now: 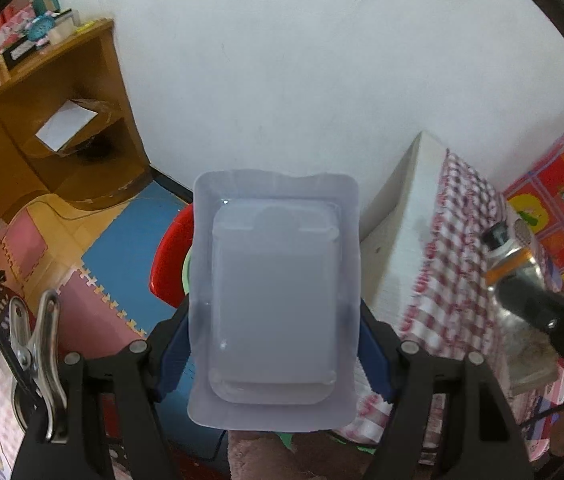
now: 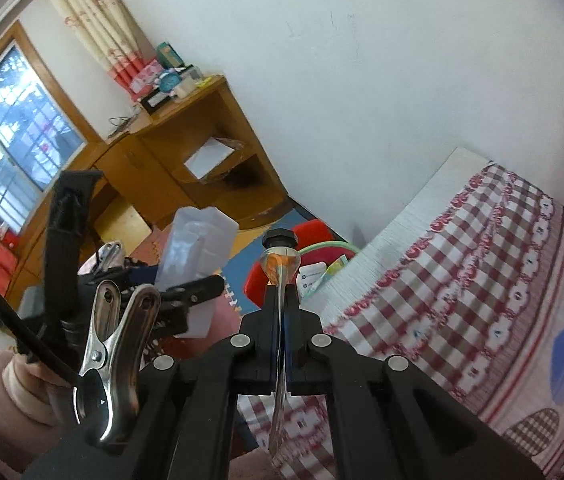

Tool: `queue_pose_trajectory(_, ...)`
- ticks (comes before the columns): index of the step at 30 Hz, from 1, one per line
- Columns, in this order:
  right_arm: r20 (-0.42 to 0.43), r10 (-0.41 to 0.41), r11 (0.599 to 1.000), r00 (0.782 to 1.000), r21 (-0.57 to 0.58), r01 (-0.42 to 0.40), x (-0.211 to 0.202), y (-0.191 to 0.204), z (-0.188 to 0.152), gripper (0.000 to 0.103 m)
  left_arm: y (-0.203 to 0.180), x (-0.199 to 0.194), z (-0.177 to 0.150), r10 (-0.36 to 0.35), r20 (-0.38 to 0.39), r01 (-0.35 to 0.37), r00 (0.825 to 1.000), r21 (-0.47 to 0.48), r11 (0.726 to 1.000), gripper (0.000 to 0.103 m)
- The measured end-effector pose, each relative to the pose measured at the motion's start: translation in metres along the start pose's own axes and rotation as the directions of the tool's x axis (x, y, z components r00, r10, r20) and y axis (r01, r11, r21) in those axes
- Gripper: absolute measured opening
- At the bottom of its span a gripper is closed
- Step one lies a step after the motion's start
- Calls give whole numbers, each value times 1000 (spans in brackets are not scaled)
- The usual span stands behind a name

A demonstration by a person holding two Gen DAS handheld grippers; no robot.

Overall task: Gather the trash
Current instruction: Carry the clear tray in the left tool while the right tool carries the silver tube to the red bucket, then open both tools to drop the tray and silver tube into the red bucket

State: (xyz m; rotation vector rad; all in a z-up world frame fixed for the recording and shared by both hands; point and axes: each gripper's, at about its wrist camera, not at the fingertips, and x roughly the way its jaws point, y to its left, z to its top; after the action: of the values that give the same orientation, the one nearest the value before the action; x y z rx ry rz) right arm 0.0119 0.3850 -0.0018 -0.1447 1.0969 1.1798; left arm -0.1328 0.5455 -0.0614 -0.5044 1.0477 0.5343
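Clear plastic fills the middle of the left wrist view. It is a see-through plastic tray, the kind that things come packed in. The left gripper holds it by its two long sides, with the jaws spread wide and one blue pad pressing on each side. The tray stands up tall between the fingers and hides much of the room behind it.

Far left in that view is a wooden desk with a white paper on its shelf. Below it the floor has a blue foam mat and pink ones. A red bin peeks out just behind the tray. To the right is a bed with a red checked cloth.

At the right edge is the right gripper, holding a squashed foil pouch with a black cap.

In the right wrist view, the left gripper and its tray show on the left side. In the middle, the right gripper is clamped tight on the flat pouch, seen from its thin edge. The red bin sits on the floor behind it, next to the bed.
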Motion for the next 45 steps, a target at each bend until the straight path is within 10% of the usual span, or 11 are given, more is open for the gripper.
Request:
queue_pose_trajectory(28,-73,-139,981,988,123,147,150,13,54,3,69,200,32,-88,-222,98,971,35,995,77)
queue_pose_trajectory(45,-114,-159,974,981,144,174,173,13,58,3,69,213,38,-98,-237,117,967,69,991,85)
